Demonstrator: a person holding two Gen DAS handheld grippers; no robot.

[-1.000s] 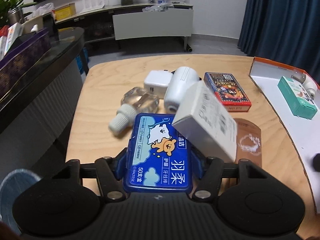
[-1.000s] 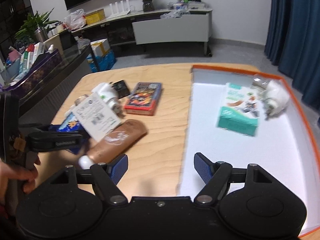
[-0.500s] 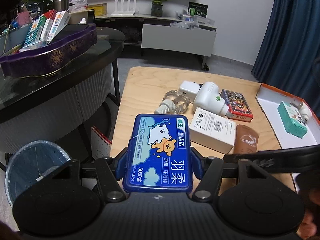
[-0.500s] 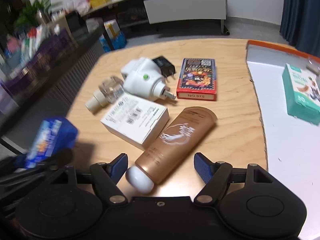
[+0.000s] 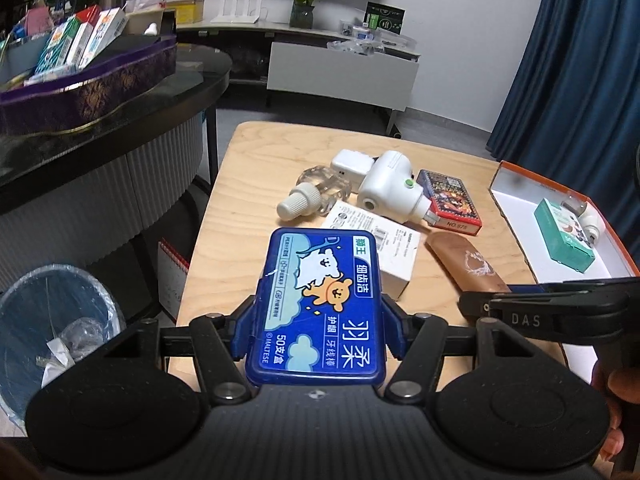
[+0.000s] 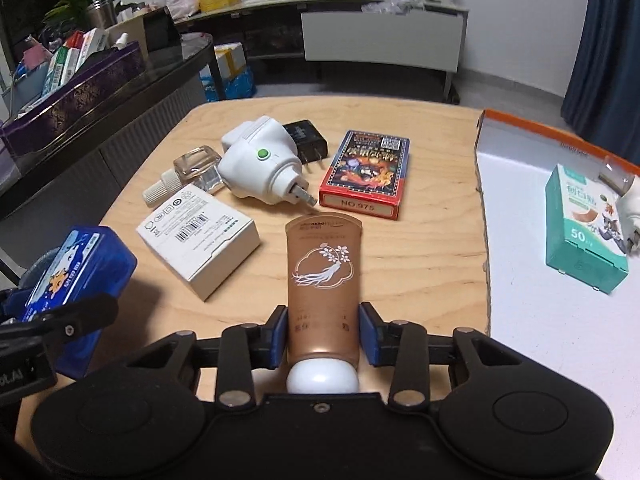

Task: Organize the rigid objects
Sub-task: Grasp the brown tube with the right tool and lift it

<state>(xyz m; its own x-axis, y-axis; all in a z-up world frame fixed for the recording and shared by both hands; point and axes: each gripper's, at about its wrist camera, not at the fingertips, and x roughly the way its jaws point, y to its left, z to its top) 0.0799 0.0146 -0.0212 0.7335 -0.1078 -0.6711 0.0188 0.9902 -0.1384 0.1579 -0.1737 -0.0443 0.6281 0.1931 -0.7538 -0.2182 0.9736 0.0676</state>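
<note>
A: How does the brown tube [image 6: 323, 276] lie?
B: On the tabletop [image 6: 420, 248], lengthwise away from the right claw [image 6: 323, 334], white cap nearest the camera, flat end toward the card box [image 6: 366, 174]. The pads clamp its lower body.
A: And the left claw [image 5: 316, 330]?
B: Tilted down, gripping the blue floss box [image 5: 320, 312] by its long sides, probably lifted clear.
</note>
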